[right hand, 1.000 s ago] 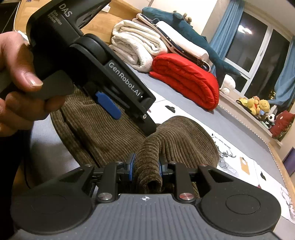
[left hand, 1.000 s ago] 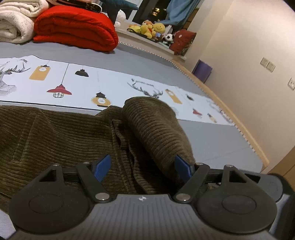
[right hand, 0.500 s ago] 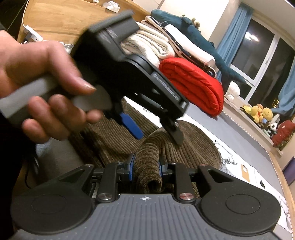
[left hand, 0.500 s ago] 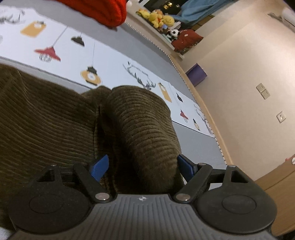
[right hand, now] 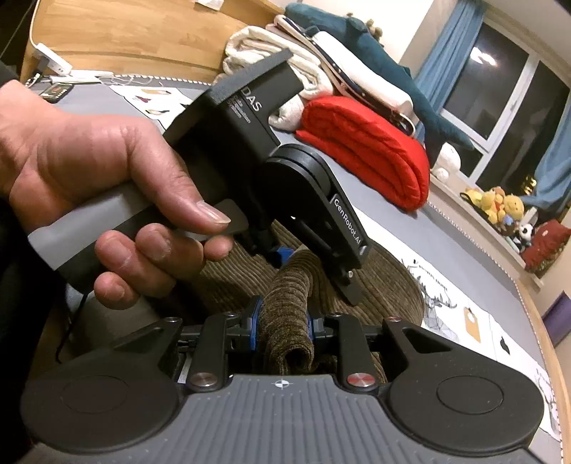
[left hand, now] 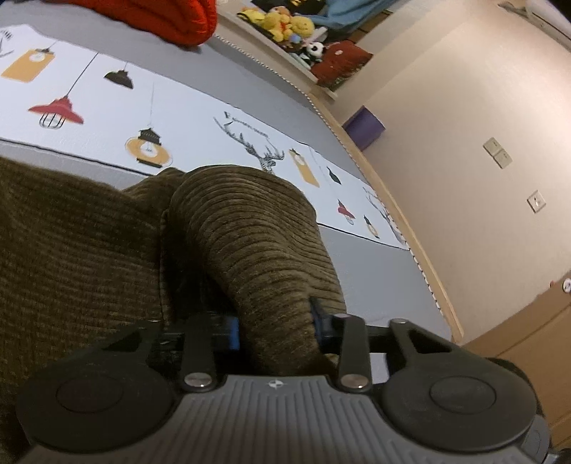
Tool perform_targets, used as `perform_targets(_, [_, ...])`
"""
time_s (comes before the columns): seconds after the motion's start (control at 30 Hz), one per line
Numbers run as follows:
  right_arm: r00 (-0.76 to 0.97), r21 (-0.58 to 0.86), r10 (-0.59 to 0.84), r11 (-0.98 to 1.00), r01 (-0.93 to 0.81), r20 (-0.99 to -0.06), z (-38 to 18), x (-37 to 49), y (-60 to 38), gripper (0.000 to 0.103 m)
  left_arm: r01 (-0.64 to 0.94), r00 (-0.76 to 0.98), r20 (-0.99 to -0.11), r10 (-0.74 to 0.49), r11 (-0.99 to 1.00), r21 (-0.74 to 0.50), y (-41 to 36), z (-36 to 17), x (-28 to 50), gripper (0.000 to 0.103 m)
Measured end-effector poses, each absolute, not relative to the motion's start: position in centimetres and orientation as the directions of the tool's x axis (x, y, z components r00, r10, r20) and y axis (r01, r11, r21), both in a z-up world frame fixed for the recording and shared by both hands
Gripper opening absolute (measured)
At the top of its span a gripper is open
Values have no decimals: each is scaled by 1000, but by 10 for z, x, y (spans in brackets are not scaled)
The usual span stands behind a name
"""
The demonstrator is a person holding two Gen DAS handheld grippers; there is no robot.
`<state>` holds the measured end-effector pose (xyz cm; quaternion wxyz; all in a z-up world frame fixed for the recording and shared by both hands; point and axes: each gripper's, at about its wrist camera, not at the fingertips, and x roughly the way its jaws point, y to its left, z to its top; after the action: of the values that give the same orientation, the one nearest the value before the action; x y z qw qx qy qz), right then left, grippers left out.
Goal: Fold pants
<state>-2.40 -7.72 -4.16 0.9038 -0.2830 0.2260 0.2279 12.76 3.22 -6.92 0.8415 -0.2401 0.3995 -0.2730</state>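
Brown corduroy pants (left hand: 89,250) lie on a bed with a raised fold (left hand: 257,242) in the middle. My left gripper (left hand: 274,324) has closed its blue pads on that fold. My right gripper (right hand: 283,321) is shut on a narrow bunched ridge of the same pants (right hand: 289,303). In the right wrist view the left gripper's body (right hand: 257,142) and the hand holding it (right hand: 100,171) hang just above and beyond my right fingers, its blue pad (right hand: 282,255) touching the fabric.
The bed has a grey sheet with a white lamp-and-deer printed runner (left hand: 200,117). A red folded blanket (right hand: 367,150), white blankets (right hand: 303,60) and a plush shark (right hand: 374,46) lie at the head. Stuffed toys (left hand: 285,25) line the window ledge. The wall (left hand: 481,125) is close on the right.
The left gripper's jaws went from wide open around the raised fold to closed on it. The left gripper dropped lower and closer to my right gripper, which kept its hold.
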Motion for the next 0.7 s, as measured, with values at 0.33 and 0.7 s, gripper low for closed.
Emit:
perform_targets(0.33, [800, -262, 250, 856, -446, -545, 5, -23, -72, 37, 284, 568, -517, -641, 741, -608, 48, -54, 121, 20])
perform_targets(0.7, [824, 86, 212, 977, -196, -525, 13, -11, -121, 44, 218, 623, -533, -573, 781, -585, 93, -41, 108, 19])
